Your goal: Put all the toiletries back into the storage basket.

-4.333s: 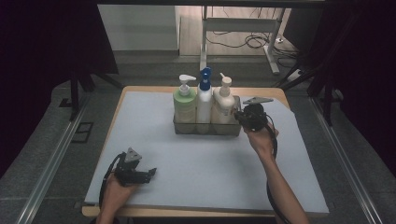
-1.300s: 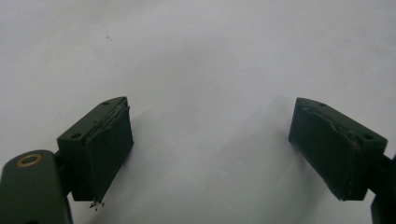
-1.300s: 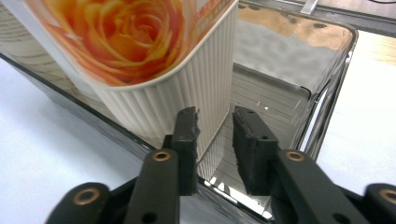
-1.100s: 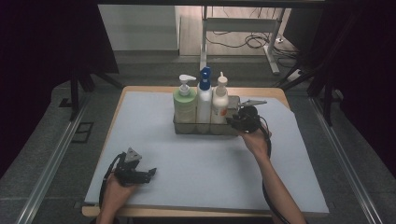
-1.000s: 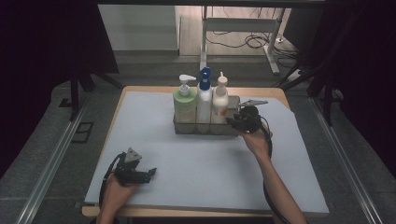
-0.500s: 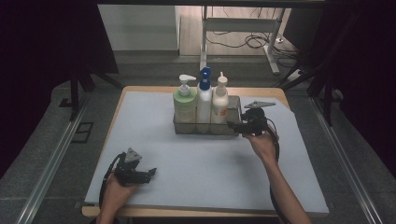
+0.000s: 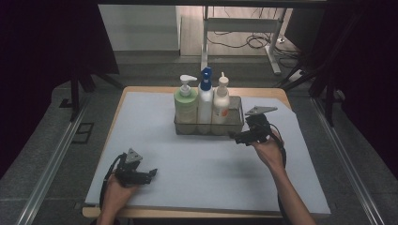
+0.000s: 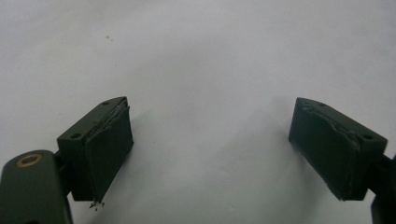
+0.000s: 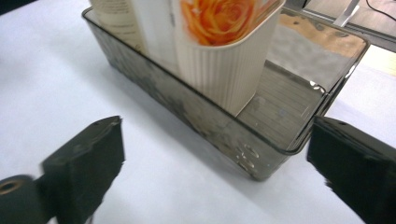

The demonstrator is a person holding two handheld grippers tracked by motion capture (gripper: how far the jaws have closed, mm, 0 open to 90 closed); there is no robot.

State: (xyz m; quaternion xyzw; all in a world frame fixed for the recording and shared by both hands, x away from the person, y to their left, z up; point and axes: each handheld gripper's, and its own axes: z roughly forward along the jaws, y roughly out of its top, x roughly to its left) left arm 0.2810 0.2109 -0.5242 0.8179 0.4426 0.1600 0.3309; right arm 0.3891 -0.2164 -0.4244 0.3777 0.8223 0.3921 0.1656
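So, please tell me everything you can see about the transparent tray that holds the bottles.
The transparent tray is a long, shallow rectangular bin of smoky clear plastic with rounded corners and a ribbed floor. It stands flat on the white mat, toward the far side. Three bottles stand in a row in it: green, blue-capped and cream with an orange rose. Its right end is empty. The right hand-held gripper, jaws open, is just in front of it, not touching.

Cream bottle (image 9: 224, 51): top cut off by the upper edge in the right gripper view; rose label partly shown. Bottles behind it: cropped, print too blurred to read. Clear tray (image 9: 299, 140): far end out of frame. Left hand-held gripper (image 8: 210, 154): jaws cropped at the bottom edge.
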